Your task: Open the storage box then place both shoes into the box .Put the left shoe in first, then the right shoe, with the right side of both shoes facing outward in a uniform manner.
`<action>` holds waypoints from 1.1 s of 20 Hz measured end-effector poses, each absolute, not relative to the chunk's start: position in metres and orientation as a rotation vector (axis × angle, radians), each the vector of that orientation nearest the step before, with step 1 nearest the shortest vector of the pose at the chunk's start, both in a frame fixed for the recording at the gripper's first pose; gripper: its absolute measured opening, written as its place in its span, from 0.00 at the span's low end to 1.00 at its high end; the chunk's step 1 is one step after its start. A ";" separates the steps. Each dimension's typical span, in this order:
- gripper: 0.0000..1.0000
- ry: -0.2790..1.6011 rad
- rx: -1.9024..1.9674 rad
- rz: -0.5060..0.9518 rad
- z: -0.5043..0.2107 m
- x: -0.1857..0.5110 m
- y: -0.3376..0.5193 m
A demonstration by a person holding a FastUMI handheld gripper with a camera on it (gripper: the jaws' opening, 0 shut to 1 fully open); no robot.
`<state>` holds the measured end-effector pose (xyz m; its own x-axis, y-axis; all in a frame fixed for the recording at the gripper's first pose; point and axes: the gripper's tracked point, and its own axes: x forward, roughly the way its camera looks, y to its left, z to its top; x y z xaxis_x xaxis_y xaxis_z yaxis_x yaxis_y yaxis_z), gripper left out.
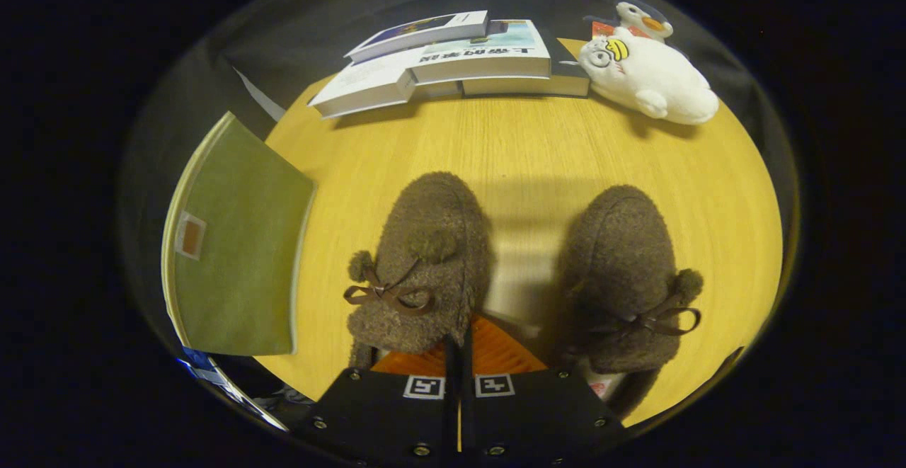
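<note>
While the claw [459,355] has its two fingers pressed close together with almost no gap, it grips the heel edge of the left shoe [421,270], as far as I can judge; the contact itself is partly hidden. This shoe lies just ahead of the fingers, at about 11 o'clock from them, and the right shoe [626,277] lies at 2 o'clock, a little apart, both with toes pointing away. The storage box [237,241] stands at 9 o'clock from the shoes, its green lid face turned up, so it seems to be already opened or at least tilted; I cannot tell the inside.

I think the step in hand is to lift the left shoe. The next move calls for carrying it toward 9 o'clock and turning it so the right side faces outward.

Both shoes are brown, fuzzy and soft, with small pompoms and thin ribbon bows. The box looks like fabric with a pale rim. The tabletop [538,149] is smooth light wood. At 12 o'clock lie books [453,57], and at 1 o'clock a white plush toy [648,75].
</note>
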<state>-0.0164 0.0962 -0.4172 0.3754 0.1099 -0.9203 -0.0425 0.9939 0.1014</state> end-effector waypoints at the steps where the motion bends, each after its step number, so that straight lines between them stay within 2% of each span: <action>1: 0.02 1.191 0.047 0.095 -0.426 -0.014 0.099; 5: 0.01 1.195 0.023 0.117 -0.403 -0.015 0.106; 12: 0.01 1.139 0.058 0.199 -0.320 0.010 0.155; 22: 0.01 1.121 0.086 0.460 -0.243 0.024 0.291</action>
<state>0.0240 0.2912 -0.2426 0.3515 0.3975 -0.8476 -0.3126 0.9033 0.2939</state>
